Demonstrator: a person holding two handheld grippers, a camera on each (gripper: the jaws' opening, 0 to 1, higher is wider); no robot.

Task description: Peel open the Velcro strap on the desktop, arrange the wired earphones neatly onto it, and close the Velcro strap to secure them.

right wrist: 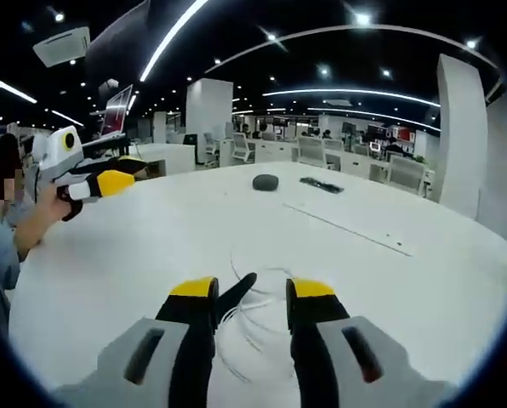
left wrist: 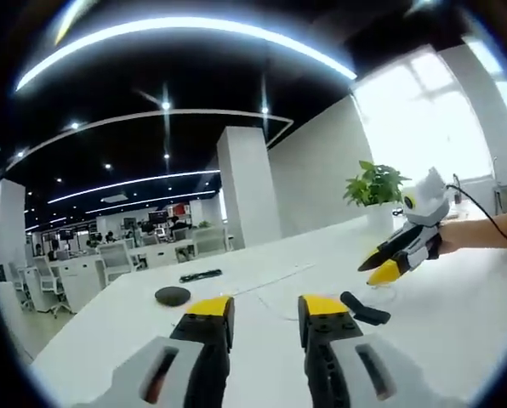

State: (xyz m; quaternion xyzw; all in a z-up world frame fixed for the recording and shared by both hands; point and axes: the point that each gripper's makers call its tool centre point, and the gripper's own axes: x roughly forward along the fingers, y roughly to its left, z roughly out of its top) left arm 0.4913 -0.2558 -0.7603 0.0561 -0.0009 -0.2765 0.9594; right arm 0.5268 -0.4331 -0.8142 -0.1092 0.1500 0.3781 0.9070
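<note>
A black Velcro strap (right wrist: 235, 295) lies on the white desktop (right wrist: 151, 255), its end showing between the jaws of my right gripper (right wrist: 252, 291), which stands open just above it. Loops of thin white earphone wire (right wrist: 255, 333) lie around and under the strap. In the left gripper view the strap (left wrist: 364, 308) lies just right of my left gripper (left wrist: 266, 308), which is open with nothing between its jaws. The right gripper (left wrist: 388, 262) hovers over the wire (left wrist: 275, 297) there, held by a person's arm. The left gripper (right wrist: 117, 174) is held up at the far left of the right gripper view.
A round black puck (left wrist: 173, 295) and a flat black item (left wrist: 201, 275) lie farther out on the desktop; both, puck (right wrist: 265, 182) and flat item (right wrist: 321, 184), are also in the right gripper view. A potted plant (left wrist: 375, 185) stands by the window. A seam (right wrist: 356, 229) crosses the table.
</note>
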